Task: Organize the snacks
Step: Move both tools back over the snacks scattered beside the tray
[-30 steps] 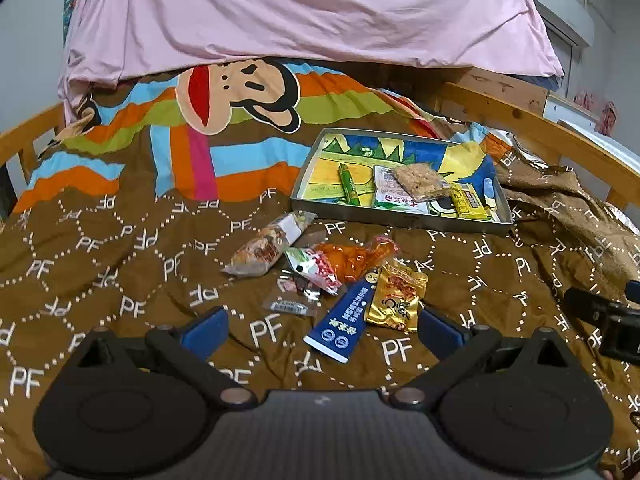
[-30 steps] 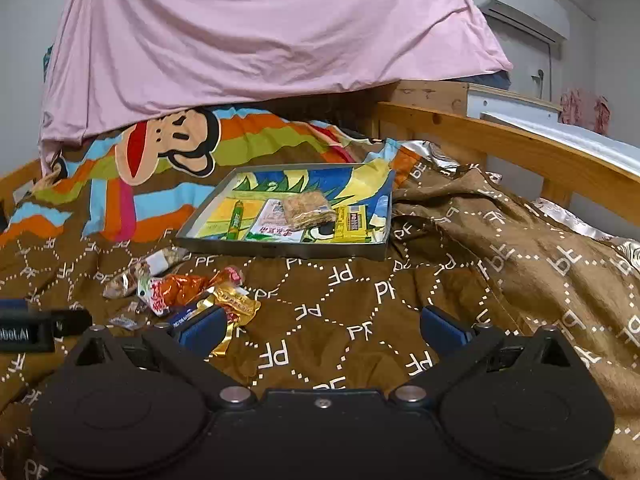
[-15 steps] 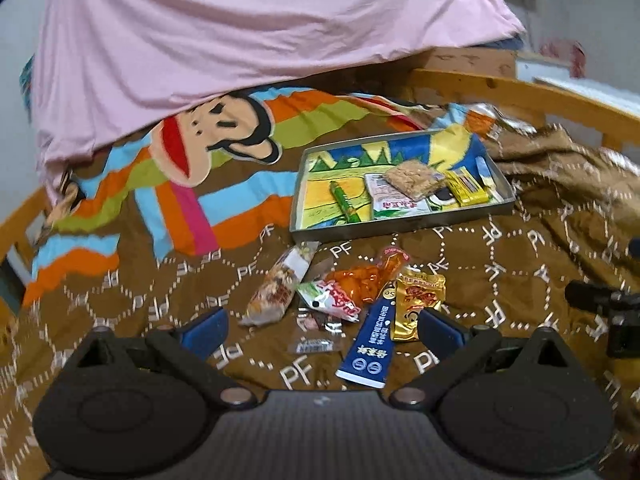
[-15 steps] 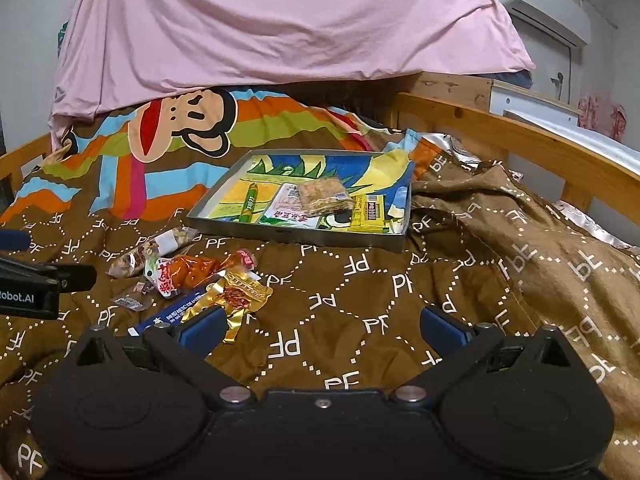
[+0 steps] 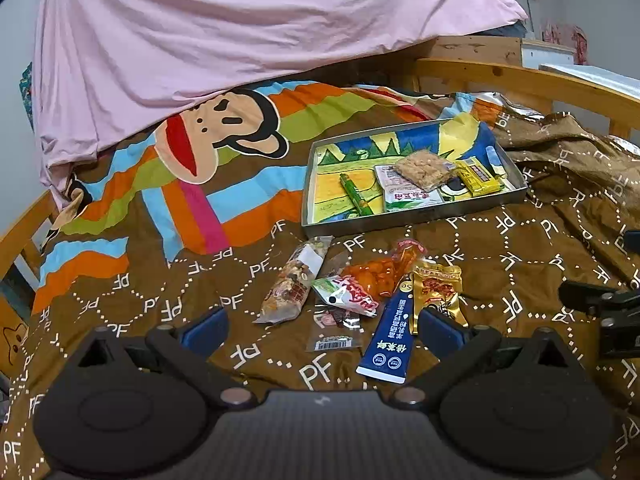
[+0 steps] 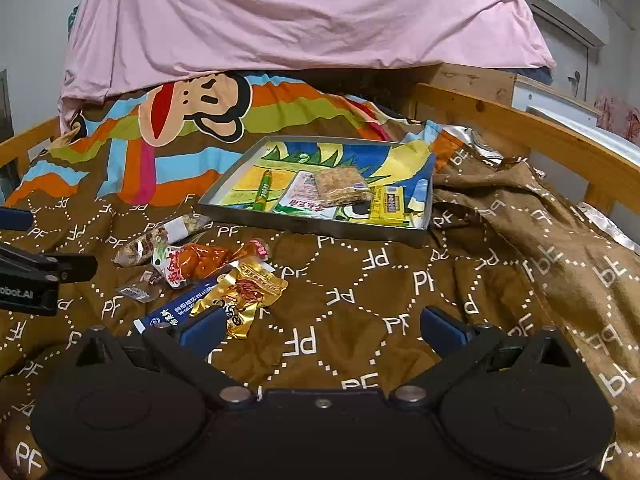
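Setting: while loose snacks wait on a brown patterned quilt (image 5: 500, 248), both grippers held low in front of the metal tray (image 5: 412, 218), neither touching a packet.

Left gripper (image 5: 320, 326): fingers spread wide, grasping nothing, poised over the pile on the near side of the tray.

Right gripper (image 6: 320, 326): likewise released and empty, off to the right of the pile, over bare quilt.

Already in the tray: green stick (image 5: 355, 194), white packet (image 5: 408, 196), square cracker pack (image 5: 424, 168), yellow bar (image 5: 478, 178).

Still outside the tray: nut bar (image 5: 294, 280), red-and-white packet (image 5: 346, 290), orange packet (image 5: 380, 274), gold packet (image 5: 436, 288), blue sachet (image 5: 390, 340), small clear wrapper (image 5: 334, 340), all bunched and partly overlapping just in front of the tray's near wall.

Risk, overlap: likely to pinch two wrappers at once, since orange, red-and-white and blue pieces lie across each other.

Risk, quilt: soft folds apt to be caught along with a flat sachet, dragging neighbours.

Risk, foil: slick gold and clear wrappers liable to slip from a shallow grip on the way to the tray.

Risk, tray: resting on soft bedding, so possibly tipped or shoved if its near wall is clipped.

Risk, crowding: grippers close together near the pile; collision possible if both reach in.
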`<state>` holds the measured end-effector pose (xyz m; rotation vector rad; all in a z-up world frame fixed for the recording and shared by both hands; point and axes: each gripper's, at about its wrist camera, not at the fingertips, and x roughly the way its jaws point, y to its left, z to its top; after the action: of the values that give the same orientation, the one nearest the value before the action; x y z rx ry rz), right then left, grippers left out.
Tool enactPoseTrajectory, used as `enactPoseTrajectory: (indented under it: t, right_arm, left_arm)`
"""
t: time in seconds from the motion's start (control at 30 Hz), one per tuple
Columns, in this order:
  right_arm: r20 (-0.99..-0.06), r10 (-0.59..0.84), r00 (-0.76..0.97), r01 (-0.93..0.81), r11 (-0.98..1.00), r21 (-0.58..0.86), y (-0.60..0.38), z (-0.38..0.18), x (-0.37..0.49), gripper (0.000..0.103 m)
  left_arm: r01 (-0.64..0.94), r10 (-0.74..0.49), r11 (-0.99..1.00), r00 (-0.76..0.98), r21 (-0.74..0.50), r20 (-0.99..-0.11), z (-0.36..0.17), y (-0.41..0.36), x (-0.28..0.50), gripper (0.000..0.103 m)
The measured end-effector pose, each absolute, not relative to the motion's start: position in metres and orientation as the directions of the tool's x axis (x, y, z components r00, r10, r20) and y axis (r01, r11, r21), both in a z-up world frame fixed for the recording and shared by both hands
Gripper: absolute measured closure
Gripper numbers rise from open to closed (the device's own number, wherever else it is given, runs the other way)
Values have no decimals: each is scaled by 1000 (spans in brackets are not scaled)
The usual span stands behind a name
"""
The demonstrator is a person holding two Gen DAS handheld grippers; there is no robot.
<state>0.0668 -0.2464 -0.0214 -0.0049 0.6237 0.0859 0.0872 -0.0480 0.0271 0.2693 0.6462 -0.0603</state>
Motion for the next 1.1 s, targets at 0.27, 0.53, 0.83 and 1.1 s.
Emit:
enactPoseTrajectory:
  t: [0.27,0.53,0.83,1.1]
  right_arm:
    - [-621,80,779,-94,996,10,-236,-30,79,1]
    - [-657,120,744,-151,988,10,-220,-40,101,1]
    - [-660,126,741,-162,987,6,-209,-49,130,1]
    - [-644,118,756,-189,981,-42,-194,-58,145,1]
  left_arm:
    - [119,64,966,747,228,-661,19,-41,95,1]
    - [107,61,974,726,201,-685,11,-30,110,1]
    - [62,74,985,684,159,-726,-1,-14,135,1]
    - [45,79,988,674,147,-735,-14,-9,151,1]
